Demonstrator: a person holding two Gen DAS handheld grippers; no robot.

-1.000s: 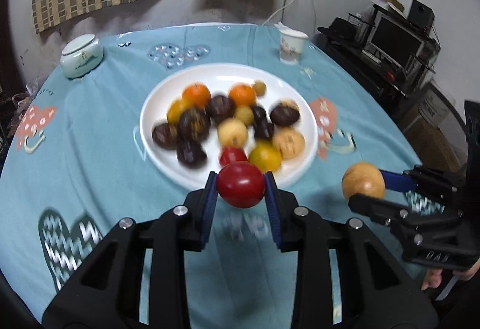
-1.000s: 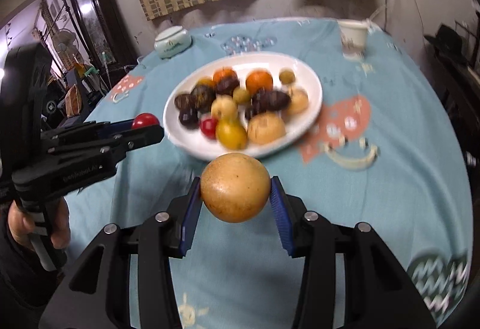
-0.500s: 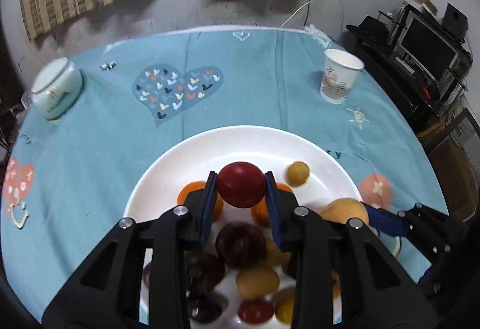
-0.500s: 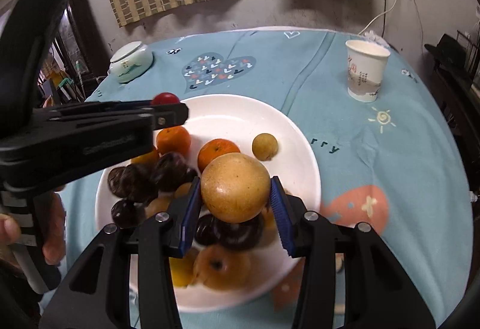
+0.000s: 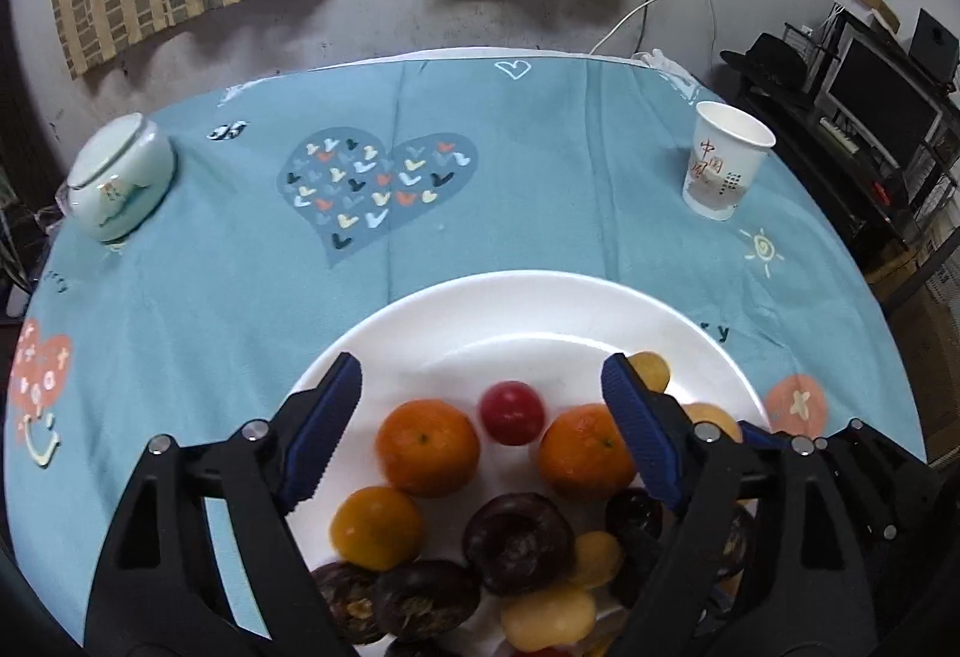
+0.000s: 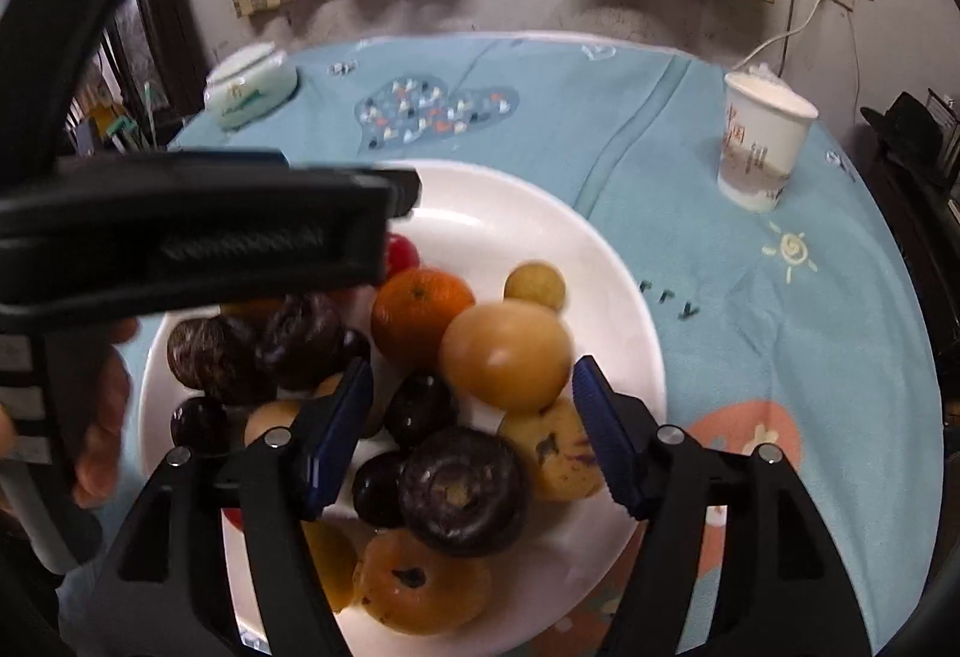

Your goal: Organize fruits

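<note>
- The white plate (image 5: pixel 420 321) sits on a blue cloth (image 5: pixel 540 189) and is the landmark here.
- The left gripper (image 5: pixel 480 387) hangs over the near half of the plate, jaws opening, pads well apart and pressing on nothing.
- The red fruit (image 5: pixel 512 412) lies on the plate between those pads, free of both, flanked by two oranges (image 5: pixel 427 447).
- The right gripper (image 6: pixel 471 384) hangs over the right side of the plate, jaws opening too.
- The tan fruit (image 6: pixel 506 354) lies between its pads on top of the heap; neither pad touches it.
- It rests against an orange (image 6: pixel 420 315) to the left and a small yellow fruit (image 6: pixel 534 285) behind.
- Dark round fruits (image 6: pixel 459 489) and yellow ones fill the near part of the plate.
- A paper cup (image 5: pixel 723 159) stands upright beyond the plate to the right, well apart from it.
- A pale lidded jar (image 5: pixel 117 186) stands beyond the plate to the left, near the cloth's edge.
- In the right wrist view a hand (image 6: pixel 99 417) grips the left tool's handle, left of the plate.
</note>
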